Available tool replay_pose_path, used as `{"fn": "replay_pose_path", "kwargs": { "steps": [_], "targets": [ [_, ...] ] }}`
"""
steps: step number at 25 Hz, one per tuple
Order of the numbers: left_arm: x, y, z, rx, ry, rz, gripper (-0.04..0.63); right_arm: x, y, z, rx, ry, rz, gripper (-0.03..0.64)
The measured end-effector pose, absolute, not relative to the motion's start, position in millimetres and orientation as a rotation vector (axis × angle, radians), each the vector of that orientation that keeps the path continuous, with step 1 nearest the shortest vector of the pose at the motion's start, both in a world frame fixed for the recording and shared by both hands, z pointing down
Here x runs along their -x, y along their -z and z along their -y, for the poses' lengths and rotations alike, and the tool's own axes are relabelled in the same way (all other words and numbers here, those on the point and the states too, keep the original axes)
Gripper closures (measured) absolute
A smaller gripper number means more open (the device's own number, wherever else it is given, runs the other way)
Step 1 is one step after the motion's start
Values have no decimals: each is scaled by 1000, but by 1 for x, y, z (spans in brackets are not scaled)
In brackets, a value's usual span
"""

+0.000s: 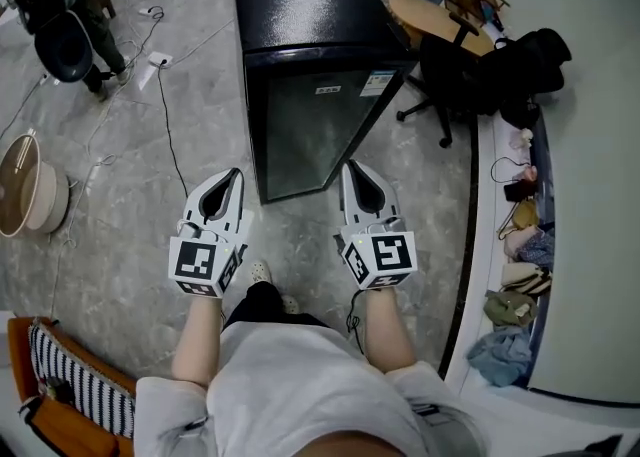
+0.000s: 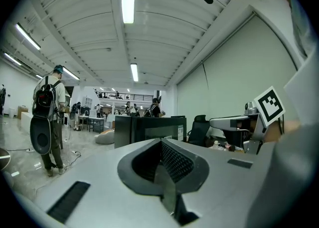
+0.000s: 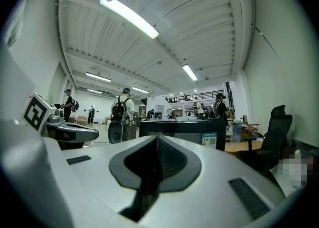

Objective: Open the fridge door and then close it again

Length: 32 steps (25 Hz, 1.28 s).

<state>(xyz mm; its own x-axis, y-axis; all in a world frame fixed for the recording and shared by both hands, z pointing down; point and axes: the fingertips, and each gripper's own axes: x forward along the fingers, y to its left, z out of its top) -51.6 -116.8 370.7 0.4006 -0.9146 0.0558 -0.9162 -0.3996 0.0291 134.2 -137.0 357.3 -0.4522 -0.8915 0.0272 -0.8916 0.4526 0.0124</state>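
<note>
A small black fridge stands on the grey floor straight ahead, its dark glass door facing me and closed. It also shows in the left gripper view as the fridge and in the right gripper view as the fridge, a little way off. My left gripper is held just short of the door's lower left corner. My right gripper hangs in front of the door's lower right corner. Both have their jaws together with nothing between them, and neither touches the fridge.
A black office chair and a round wooden table stand right of the fridge. A person with a backpack stands far left. A cable runs over the floor. A beige round stool sits left; clothes lie along the right ledge.
</note>
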Motion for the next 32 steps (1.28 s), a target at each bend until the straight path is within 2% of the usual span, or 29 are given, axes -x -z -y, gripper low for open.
{"fn": "replay_pose_path", "kwargs": {
  "steps": [23, 32],
  "targets": [
    [83, -481, 190, -2393, -300, 1582, 580, -97, -481, 214, -1516, -270, 2476, 591],
    [88, -516, 218, -2441, -358, 1475, 580, -90, -495, 230, -1515, -309, 2456, 591]
  ]
}}
